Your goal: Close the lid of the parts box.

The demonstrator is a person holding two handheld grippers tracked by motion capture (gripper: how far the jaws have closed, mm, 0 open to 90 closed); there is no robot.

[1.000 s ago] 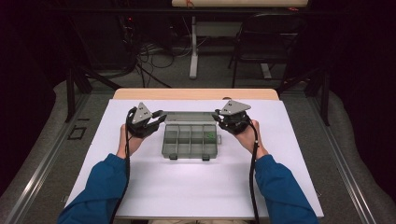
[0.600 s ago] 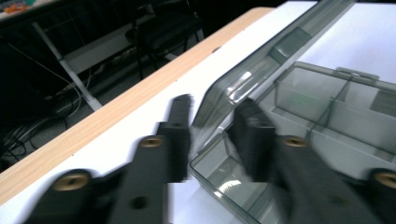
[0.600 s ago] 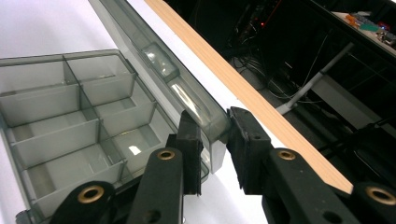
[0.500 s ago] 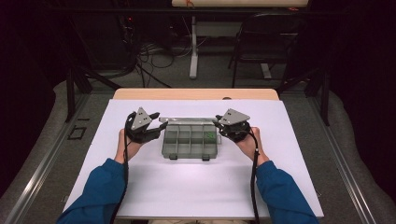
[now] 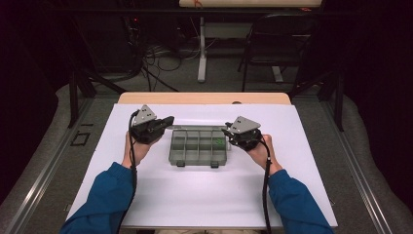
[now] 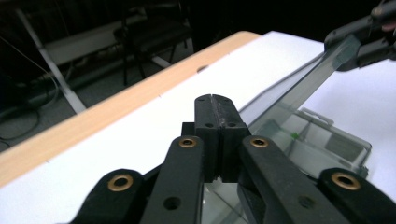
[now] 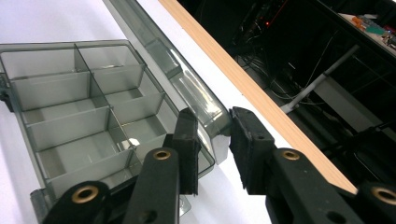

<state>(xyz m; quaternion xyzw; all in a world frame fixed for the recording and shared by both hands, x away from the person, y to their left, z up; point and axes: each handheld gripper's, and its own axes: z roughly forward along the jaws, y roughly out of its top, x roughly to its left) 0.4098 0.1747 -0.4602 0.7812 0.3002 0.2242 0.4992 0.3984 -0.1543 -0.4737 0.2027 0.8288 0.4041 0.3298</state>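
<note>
High view — left tool (image 5: 168,120) clenched, just closed, right tool (image 5: 227,131) grasping box lid (image 5: 197,127), chair (image 5: 272,46) behind.

A lab or test room, set up for recording rather than living or selling. Dark all round, black walls, light falling on one spot alone. White sheet (image 5: 204,185) spread over a wooden table (image 5: 204,98), nothing homely on it. Behind, a tangle of cables (image 5: 156,56) on the grey floor (image 5: 219,78), a small red light glowing on dark gear. Further back, a bare desk on a white leg (image 5: 201,48) and an empty black chair (image 5: 272,44). Tape marks on the floor (image 5: 79,139) at the left, metal rails along the sides.
</note>
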